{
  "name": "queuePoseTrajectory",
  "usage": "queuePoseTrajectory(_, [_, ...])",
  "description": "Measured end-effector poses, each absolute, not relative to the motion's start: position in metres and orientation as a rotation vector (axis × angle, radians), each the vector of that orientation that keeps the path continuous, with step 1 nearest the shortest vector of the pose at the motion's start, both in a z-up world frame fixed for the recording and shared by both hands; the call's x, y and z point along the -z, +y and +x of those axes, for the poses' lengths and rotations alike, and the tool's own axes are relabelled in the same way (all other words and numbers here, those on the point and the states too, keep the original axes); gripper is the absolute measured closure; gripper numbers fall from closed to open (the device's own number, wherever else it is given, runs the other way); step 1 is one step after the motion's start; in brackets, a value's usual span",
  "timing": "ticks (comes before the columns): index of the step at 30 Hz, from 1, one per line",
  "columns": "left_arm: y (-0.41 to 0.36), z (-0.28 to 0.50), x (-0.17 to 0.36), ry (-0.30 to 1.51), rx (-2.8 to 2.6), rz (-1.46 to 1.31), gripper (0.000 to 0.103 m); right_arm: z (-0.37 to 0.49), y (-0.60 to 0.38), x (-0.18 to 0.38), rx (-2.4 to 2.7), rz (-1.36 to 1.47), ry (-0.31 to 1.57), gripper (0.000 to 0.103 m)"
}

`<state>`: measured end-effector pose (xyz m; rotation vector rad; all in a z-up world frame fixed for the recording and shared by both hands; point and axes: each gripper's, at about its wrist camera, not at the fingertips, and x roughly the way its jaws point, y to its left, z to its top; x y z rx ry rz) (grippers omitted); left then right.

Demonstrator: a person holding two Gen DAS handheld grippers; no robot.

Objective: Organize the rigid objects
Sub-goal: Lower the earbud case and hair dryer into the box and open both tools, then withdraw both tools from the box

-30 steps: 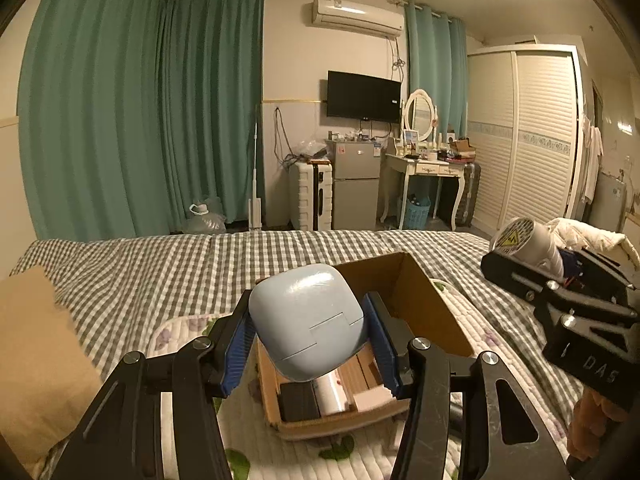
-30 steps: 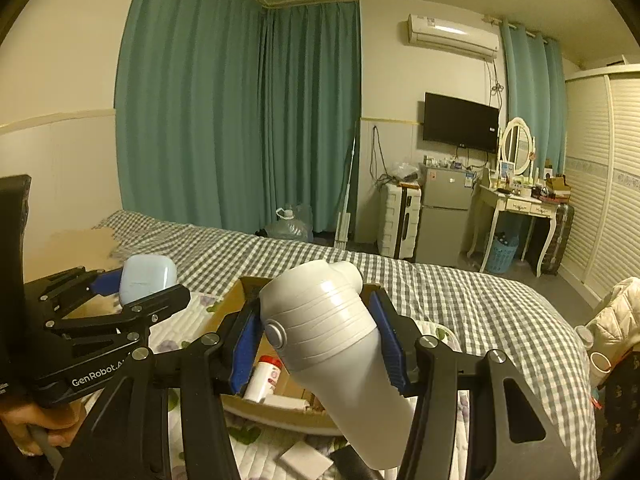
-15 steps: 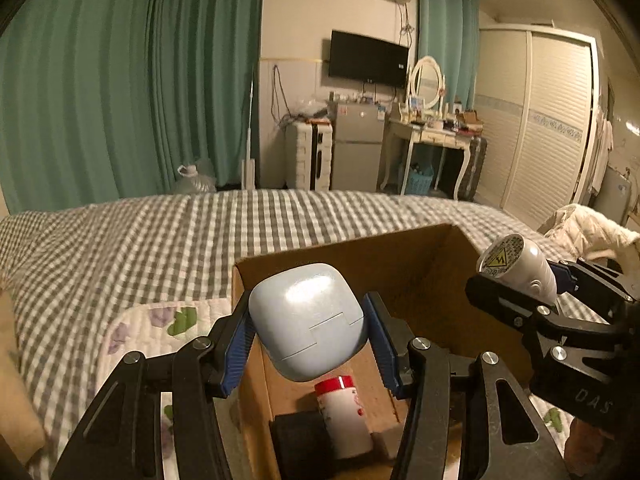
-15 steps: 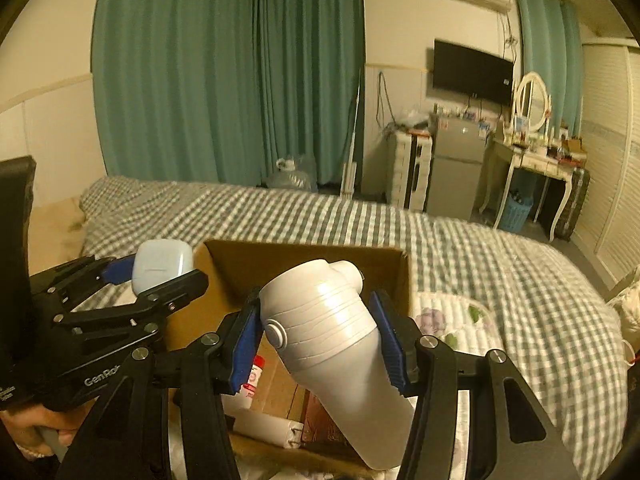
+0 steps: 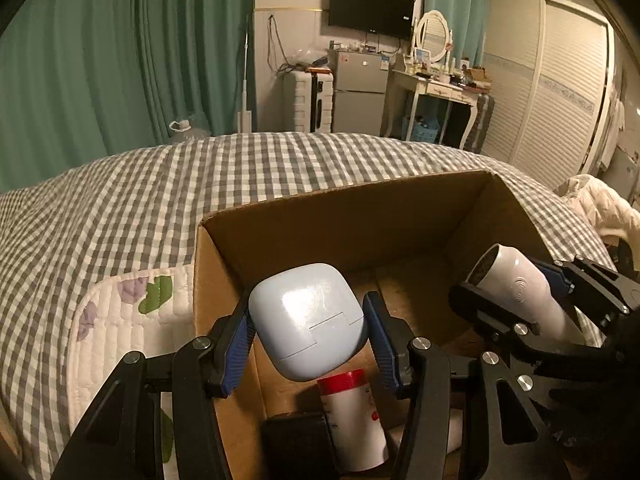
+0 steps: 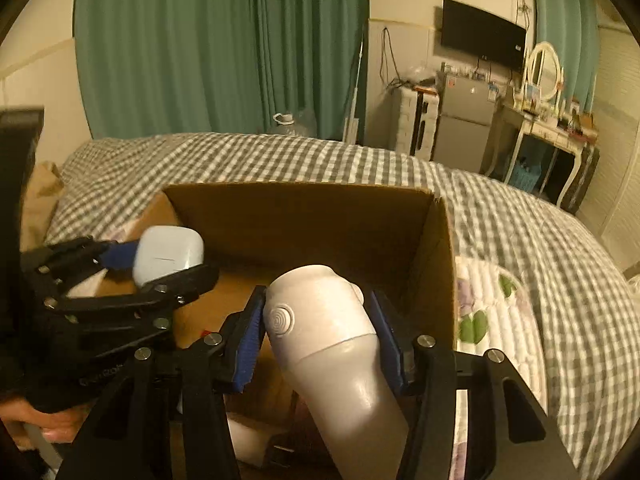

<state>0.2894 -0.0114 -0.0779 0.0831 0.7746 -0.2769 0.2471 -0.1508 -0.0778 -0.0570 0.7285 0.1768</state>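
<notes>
- Below my grippers the bed (image 5: 200, 184) is covered by a grey-and-white checked spread.
- A white quilted pad (image 5: 120, 320) with a floral print lies on it.
- The open cardboard box (image 5: 344, 220) sits on that pad.

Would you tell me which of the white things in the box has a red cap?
The white bottle lying below the pale blue case; the white hair dryer has no cap.

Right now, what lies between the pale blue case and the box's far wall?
Nothing: in the left wrist view, only bare cardboard box interior lies beyond the pale blue case that the left gripper holds.
</notes>
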Motion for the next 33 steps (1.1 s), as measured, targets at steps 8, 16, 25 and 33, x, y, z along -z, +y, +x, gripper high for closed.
queuePoseTrajectory(8, [-0.013, 0.288, 0.077, 0.778, 0.267, 0.092, 0.046, 0.244, -0.151, 0.075, -0.169, -0.063, 0.734, 0.053])
queuePoseTrajectory(16, [-0.006, 0.272, 0.051, 0.73, 0.219, 0.065, 0.025, 0.22, -0.16, 0.041, -0.169, -0.027, 0.638, 0.035])
queuePoseTrajectory(25, [0.012, 0.238, 0.006, 0.647, 0.15, 0.057, 0.016, 0.177, -0.167, -0.006, -0.141, -0.011, 0.508, 0.015])
queuePoseTrajectory(33, [0.026, 0.201, -0.027, 0.581, 0.154, -0.004, 0.011, 0.136, -0.182, -0.041, -0.104, 0.0, 0.437, 0.004])
